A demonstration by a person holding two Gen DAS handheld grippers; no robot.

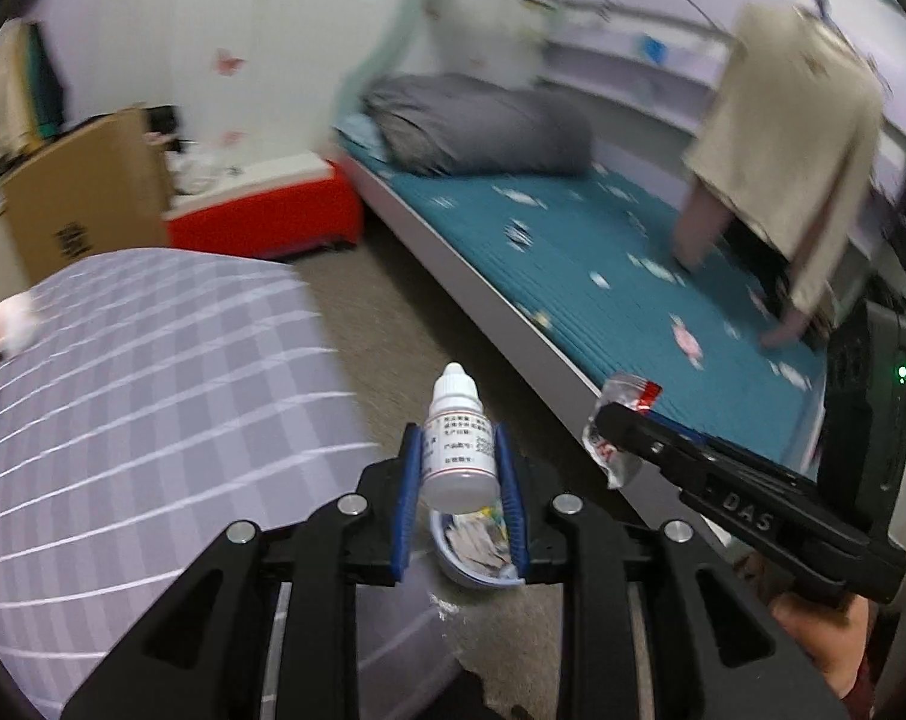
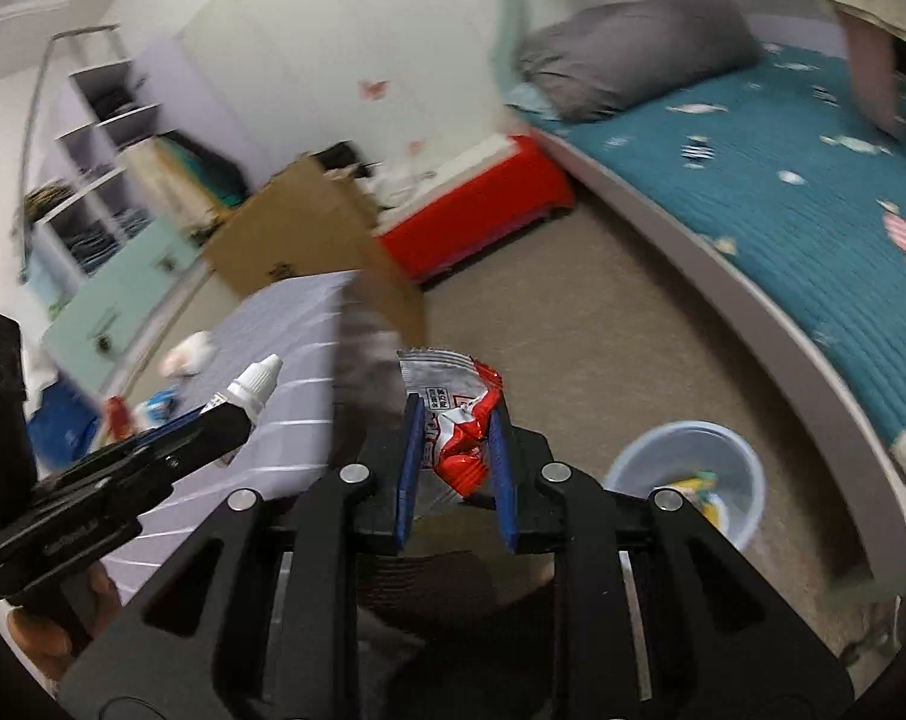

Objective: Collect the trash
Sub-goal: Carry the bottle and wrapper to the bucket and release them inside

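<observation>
- 2 grippers, each clamped on one piece of trash.
- Left gripper [image 1: 460,459]: blue pads clenched on 1 bottle [image 1: 456,441], a small white dropper type with a white cap and a printed label, upright, its cap poking out past the fingertips.
- Right gripper [image 2: 456,450]: pads grasping 1 wrapper [image 2: 462,426], crumpled red and silver foil with print, its top edge sticking out above the pads.
- In the left view the right gripper [image 1: 618,420] sits just right of the left one, with the wrapper [image 1: 609,450] at its tip.
- In the right view the left gripper [image 2: 231,414] sits to the left, bottle cap [image 2: 261,375] showing.
- 1 bin [image 2: 747,480], pale blue and translucent, on the floor below and right of the right gripper, some trash inside; in the left view it is right under the bottle [image 1: 453,564].
- 1 checked lilac surface [image 1: 153,390] left of both grippers, a few small blurred items on it.
- Beyond: 1 cardboard box [image 1: 81,198], 1 red box [image 1: 273,222].
- Far right: 1 bed with a teal sheet [image 1: 573,252], 1 grey pillow [image 1: 483,126], 1 person in a beige top [image 1: 795,138] leaning on it.
</observation>
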